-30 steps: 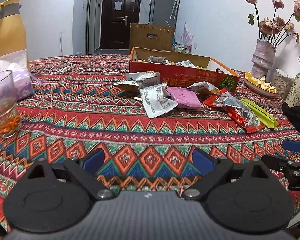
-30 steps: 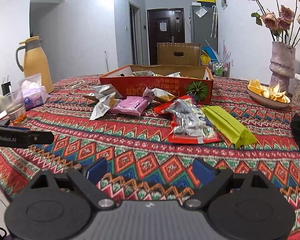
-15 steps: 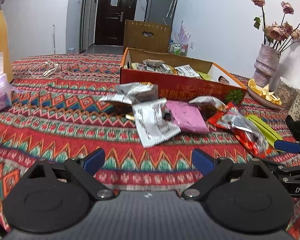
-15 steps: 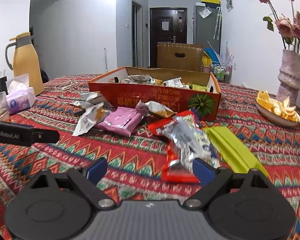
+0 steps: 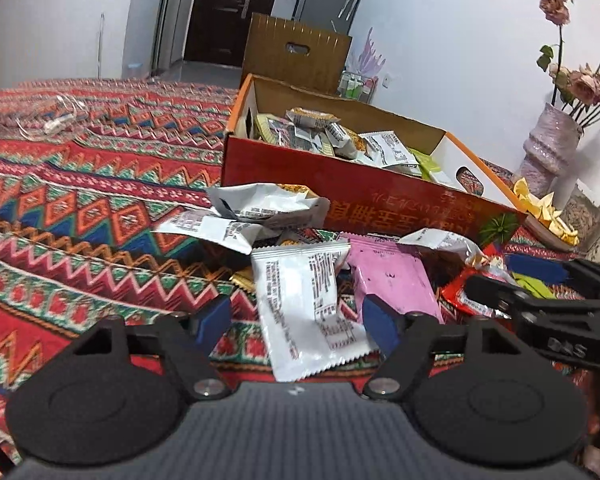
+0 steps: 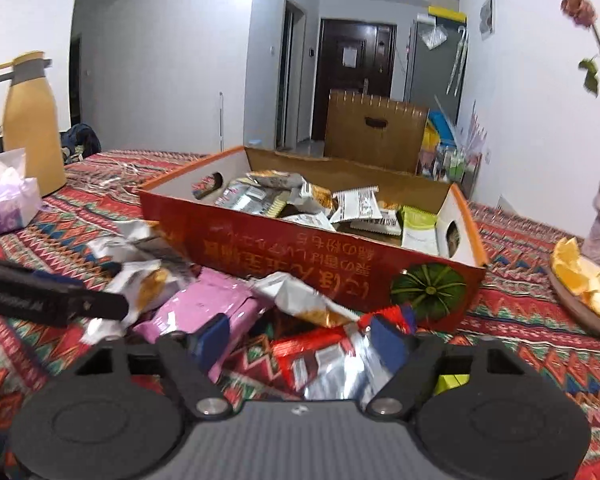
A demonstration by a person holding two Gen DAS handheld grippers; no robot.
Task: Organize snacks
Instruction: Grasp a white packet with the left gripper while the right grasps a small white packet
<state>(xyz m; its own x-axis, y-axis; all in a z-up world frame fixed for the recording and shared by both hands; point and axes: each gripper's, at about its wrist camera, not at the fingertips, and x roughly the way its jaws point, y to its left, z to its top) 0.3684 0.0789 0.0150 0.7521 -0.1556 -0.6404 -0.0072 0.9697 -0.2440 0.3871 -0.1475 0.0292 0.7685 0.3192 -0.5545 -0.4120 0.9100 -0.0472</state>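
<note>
Snack pile: loose packets were seen heaped on the patterned tablecloth (image 5: 80, 216), just in front of the red cardboard box (image 5: 380, 196).
White packet: a flat white wrapper (image 5: 306, 308) with black print and crimped ends was seen lying between the left gripper's (image 5: 296, 316) blue pads.
Left gripper: its jaws were closing around the white packet; no pad was seen pressing on it.
Red-and-silver packet: a crumpled foil wrapper (image 6: 332, 368) with red edges was seen between the right gripper's (image 6: 304, 336) pads.
Right gripper: its jaws were closing; contact with the foil could not be told.
Pink packet: a flat pink wrapper (image 6: 204, 308) was seen beside the foil one, under the right gripper's left pad.
Box contents: more small packets were piled inside.
Surroundings: a yellow jug (image 6: 30, 120), a tissue pack (image 6: 4, 200), a vase (image 5: 548, 148) and a dish of orange peel (image 6: 588, 284) were seen well apart from the pile.
</note>
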